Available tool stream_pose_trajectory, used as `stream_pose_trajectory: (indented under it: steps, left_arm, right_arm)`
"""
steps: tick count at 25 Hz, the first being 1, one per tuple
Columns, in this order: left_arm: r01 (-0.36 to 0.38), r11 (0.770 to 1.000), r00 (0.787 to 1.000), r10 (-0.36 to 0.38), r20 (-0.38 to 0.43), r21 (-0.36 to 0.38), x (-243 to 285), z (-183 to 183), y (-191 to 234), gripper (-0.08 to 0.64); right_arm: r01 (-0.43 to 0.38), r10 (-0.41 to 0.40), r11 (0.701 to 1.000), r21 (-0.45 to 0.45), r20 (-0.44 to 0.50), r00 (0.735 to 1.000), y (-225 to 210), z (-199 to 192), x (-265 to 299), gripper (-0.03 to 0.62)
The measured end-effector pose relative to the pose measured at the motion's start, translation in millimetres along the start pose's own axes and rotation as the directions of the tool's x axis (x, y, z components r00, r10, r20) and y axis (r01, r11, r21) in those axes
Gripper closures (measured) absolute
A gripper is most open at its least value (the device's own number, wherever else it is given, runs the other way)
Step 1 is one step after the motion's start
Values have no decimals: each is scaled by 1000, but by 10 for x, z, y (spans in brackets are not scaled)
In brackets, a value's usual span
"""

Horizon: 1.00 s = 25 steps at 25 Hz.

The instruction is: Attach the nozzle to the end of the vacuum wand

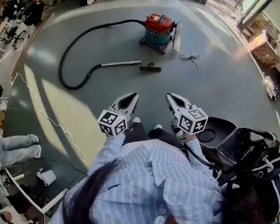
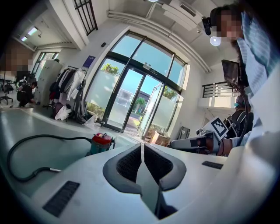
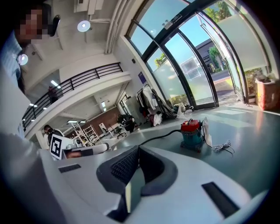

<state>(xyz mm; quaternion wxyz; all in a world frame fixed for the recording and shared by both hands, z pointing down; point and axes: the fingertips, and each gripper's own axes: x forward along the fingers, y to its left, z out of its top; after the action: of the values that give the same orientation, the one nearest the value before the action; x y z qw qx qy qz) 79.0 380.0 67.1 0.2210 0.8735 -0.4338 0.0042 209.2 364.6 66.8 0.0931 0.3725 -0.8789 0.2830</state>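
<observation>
Lying far off on the floor (image 1: pixel 214 81), the nozzle (image 1: pixel 150 68) is too small for detail; it is seen just beside the wand (image 1: pixel 120 64) tip, apart. The contents of the black bag (image 1: pixel 212 131) cannot be made out. Left tool (image 1: pixel 132 96) and right tool (image 1: pixel 170 97) are held closed, empty, well short of the vacuum (image 1: pixel 158 31).

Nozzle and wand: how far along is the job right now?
Done: nothing yet; the nozzle lies on the floor just beyond the tip of the wand, not joined. In hand: nothing; the left gripper and right gripper are shut and empty, well short of both. Left: pick both up and push them together.
</observation>
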Motion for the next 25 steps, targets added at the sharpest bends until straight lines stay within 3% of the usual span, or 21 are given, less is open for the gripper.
stream_pose_trajectory:
  steps: [6,11,18,25]
  left_arm:
    - [-11,1000,1000,11,-7,-2,52,-47,-91,540]
    - [-37,999,999,37,-2,-12,100,-139,-172,540]
    - [-90,995,996,90,-18,-32,201,-232,-160,540]
    - [-146,987,989,145,-29,-70,277,-238,271,540]
  right_arm:
    - [-34,31,998,-48,-54,998,-36,-90,-90,589]
    - [-112,112,994,4,-43,993,-60,-157,-234,589]
    - [-61,61,998,-2,-61,996,-382,-187,-328,589]
    - [-84,81,996,-28,-118,990,-510,-167,49,589]
